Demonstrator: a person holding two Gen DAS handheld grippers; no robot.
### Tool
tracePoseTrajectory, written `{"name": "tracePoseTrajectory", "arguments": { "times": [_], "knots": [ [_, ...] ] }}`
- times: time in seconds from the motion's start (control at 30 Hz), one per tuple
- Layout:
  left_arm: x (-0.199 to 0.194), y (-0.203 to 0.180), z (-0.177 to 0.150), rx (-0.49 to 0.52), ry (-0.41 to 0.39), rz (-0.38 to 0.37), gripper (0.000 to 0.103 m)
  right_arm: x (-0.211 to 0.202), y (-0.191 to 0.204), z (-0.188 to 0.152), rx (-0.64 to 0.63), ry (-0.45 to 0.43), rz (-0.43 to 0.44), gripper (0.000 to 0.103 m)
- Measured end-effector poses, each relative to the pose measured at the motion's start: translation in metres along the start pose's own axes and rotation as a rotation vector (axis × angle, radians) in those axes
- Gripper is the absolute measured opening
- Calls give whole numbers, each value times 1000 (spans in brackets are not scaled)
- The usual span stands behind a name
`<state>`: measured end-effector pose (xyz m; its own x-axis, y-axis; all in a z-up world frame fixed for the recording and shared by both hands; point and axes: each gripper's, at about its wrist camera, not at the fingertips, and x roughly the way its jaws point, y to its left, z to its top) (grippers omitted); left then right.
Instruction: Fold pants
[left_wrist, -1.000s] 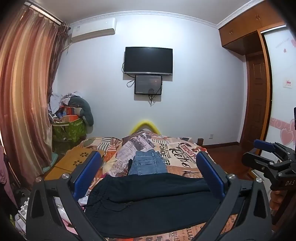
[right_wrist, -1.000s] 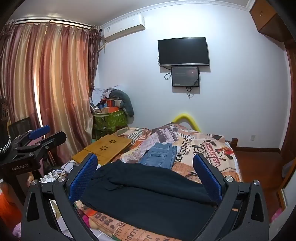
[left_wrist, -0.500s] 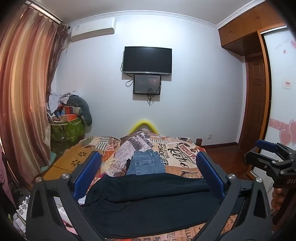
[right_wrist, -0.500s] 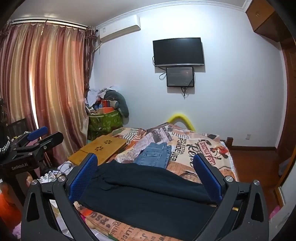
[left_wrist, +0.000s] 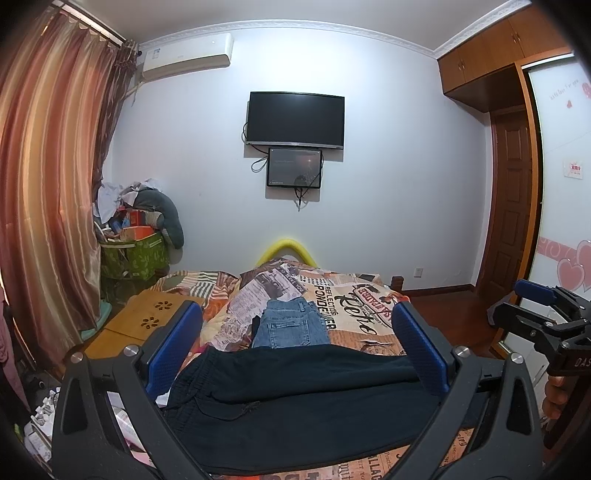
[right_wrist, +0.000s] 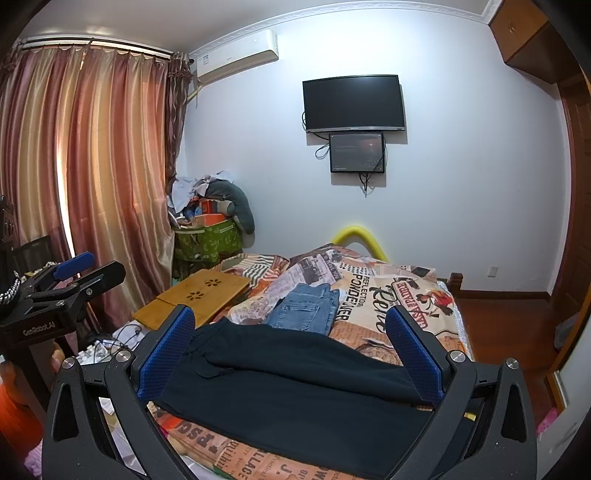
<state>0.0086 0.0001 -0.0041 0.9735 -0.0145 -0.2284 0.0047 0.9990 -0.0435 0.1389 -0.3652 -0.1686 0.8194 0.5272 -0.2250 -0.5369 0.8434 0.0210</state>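
Bedroom walls, a wall-mounted black television (left_wrist: 295, 118) and striped reddish curtains (left_wrist: 48, 206) framed the left wrist view, with the newspaper-print bedspread (left_wrist: 354, 314) below. The dark navy cloth pants (left_wrist: 295, 402) lay spread across the bed's near edge, waistband toward the left side, legs running right, one laid over the other. Beyond them, nearer the bed's middle, sat 1 pair of folded blue denim jeans (left_wrist: 290, 325). The left gripper (left_wrist: 295, 350) hung above the pants with its jaws wide apart, holding nothing. Compared with 1 second earlier, the camera had drifted only slightly, so folding had not begun.

From the right wrist view, the right gripper (right_wrist: 291, 358) likewise hovered over the pants (right_wrist: 295, 391), jaws spread and empty. The left gripper (right_wrist: 74, 273) showed at the left edge beside a bamboo lap tray (right_wrist: 195, 299). Neither tool touched fabric; a first grasp probably came next.
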Motion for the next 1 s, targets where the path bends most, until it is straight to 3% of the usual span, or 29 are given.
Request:
{"name": "tracePoseTrajectory", "arguments": {
  "times": [1.0],
  "knots": [
    [1,0,-1,-10,-3,2,103,1,2,4,-2,-8,-8,103]
  ]
}}
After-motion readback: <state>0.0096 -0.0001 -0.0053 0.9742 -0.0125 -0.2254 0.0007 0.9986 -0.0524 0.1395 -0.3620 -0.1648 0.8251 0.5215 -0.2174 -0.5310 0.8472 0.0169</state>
